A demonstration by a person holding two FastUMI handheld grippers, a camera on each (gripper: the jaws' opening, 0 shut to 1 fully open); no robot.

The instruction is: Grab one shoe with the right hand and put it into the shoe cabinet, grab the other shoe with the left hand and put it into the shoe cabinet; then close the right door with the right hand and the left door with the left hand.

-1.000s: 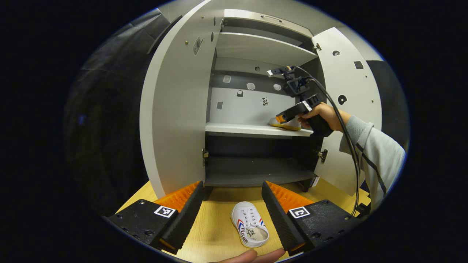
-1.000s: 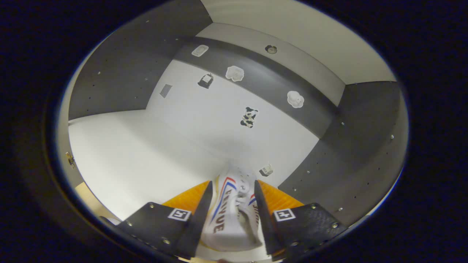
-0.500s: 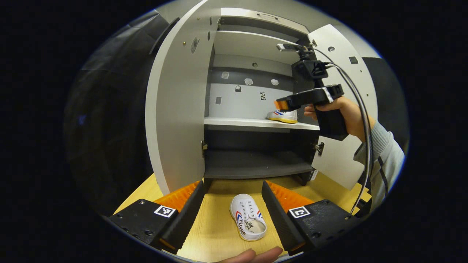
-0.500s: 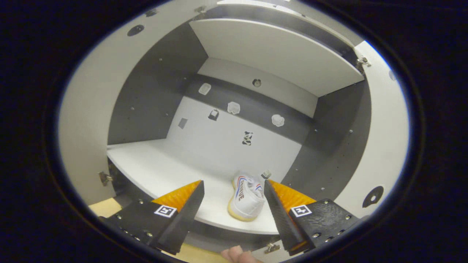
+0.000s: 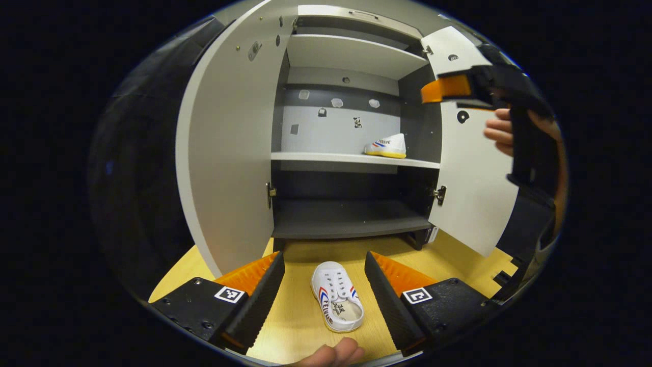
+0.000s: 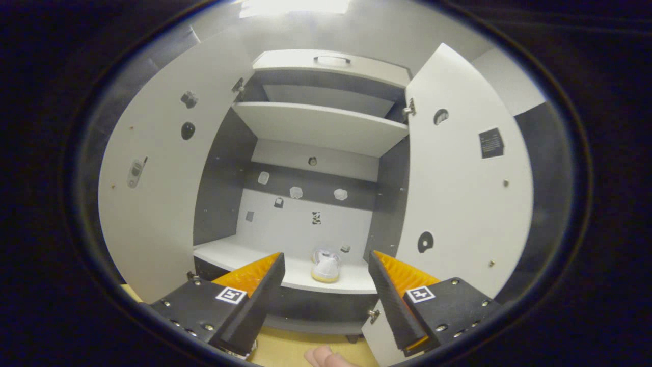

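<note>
Your right gripper (image 6: 324, 285) has pulled back from the shoe cabinet (image 5: 351, 56), open and empty. One shoe (image 5: 385, 146) sits on the middle shelf (image 5: 326, 158). Your open left gripper (image 5: 324, 283) hovers over the other shoe (image 5: 336, 295) on the floor. Both doors wait.

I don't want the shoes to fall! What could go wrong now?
The shoe on the floor lies at a slant between the open left tool, so a grab might slip off it. The shoe on the shelf sits near the right door side; closing that door carelessly might nudge it.
</note>
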